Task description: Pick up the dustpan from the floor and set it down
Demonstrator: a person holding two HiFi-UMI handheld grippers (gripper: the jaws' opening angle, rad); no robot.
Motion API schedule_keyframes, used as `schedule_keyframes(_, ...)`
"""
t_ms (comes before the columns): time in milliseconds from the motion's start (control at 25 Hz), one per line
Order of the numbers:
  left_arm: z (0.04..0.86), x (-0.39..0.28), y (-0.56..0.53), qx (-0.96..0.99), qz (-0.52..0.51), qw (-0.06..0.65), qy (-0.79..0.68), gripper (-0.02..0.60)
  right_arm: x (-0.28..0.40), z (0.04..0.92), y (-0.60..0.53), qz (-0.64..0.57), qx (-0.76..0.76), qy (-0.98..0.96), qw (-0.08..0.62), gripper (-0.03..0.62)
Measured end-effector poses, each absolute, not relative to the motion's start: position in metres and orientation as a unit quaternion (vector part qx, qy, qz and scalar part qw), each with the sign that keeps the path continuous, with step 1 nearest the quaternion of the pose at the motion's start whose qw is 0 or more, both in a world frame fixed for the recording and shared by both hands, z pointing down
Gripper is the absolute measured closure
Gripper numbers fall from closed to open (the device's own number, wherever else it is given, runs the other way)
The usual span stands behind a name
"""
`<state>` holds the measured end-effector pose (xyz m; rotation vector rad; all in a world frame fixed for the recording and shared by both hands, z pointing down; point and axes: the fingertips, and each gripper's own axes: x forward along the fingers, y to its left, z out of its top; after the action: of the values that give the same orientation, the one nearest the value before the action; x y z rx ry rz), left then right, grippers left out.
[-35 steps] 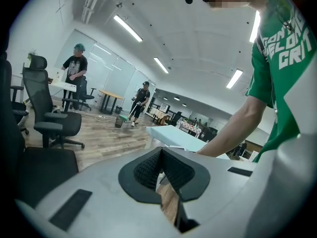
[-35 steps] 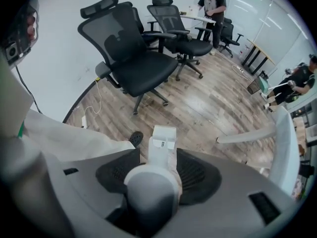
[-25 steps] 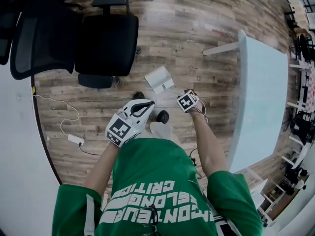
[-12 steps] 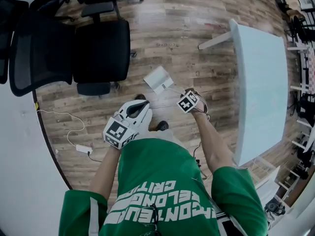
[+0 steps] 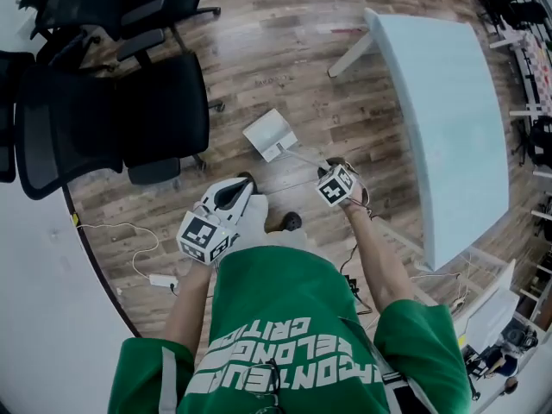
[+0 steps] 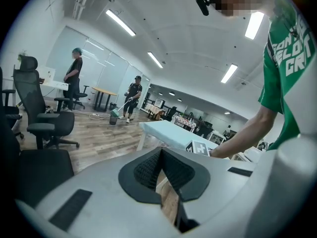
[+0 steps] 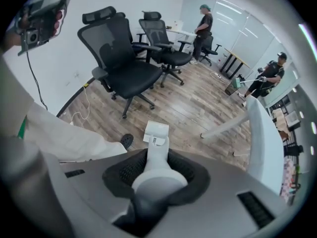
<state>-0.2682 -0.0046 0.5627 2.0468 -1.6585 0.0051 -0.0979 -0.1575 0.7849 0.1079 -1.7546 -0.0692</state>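
Note:
The white dustpan [image 5: 269, 134] hangs at the end of its long white handle [image 7: 158, 155], low over the wooden floor; whether it touches the floor I cannot tell. My right gripper [image 5: 330, 175] points steeply down. Its jaws have just been closing, and the right gripper [image 7: 157, 158] is now shut on the handle, with the pan [image 7: 156, 132] seen straight below. My left gripper [image 5: 236, 190] is to the left of it, away from the dustpan. In its own view the left gripper [image 6: 161, 155] has its pads meeting at the tips with nothing between them.
Black office chairs [image 5: 155, 110] stand at the left. A long white table [image 5: 440, 110] is at the right. A cable with an adapter [image 5: 162, 280] lies on the floor at lower left. My shoe [image 5: 291, 222] is near the pan. Other people stand far off [image 7: 204, 26].
The head view has swung, bringing more of the table into sight. My right gripper has shifted slightly right with the handle, and the pan has followed it. My left gripper has drifted a little.

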Motion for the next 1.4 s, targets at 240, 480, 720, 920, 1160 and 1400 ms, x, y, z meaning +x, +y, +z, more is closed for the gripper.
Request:
schedule_keyframes(240,0.540,-0.229,-0.018,0.765,0.014,0.224,-0.603,0.580,-0.050,0.736,-0.158,-0.012,0.108,-0.805,0.584,0.480)
schedule_keyframes(480,0.521,-0.188,-0.026,0.779,0.041,0.190,-0.596,0.580,-0.007,0.669,-0.156,-0.014,0.152,-0.837,0.526,0.479)
schedule_keyframes(720,0.500,-0.150,-0.029,0.778,0.043,0.163,-0.606,0.580,0.043,0.597,-0.151,-0.026,0.192,-0.866,0.461,0.479)
schedule_keyframes(920,0.490,-0.126,-0.027,0.769,0.048,0.152,-0.619,0.580,0.079,0.540,-0.147,-0.049,0.216,-0.883,0.413,0.479)
schedule_keyframes(1160,0.493,-0.113,-0.021,0.746,0.066,0.161,-0.643,0.580,0.111,0.482,-0.139,-0.075,0.240,-0.896,0.365,0.477)
schedule_keyframes(1400,0.479,-0.104,-0.020,0.736,0.067,0.137,-0.659,0.580,0.131,0.446,-0.135,-0.088,0.258,-0.901,0.338,0.477)
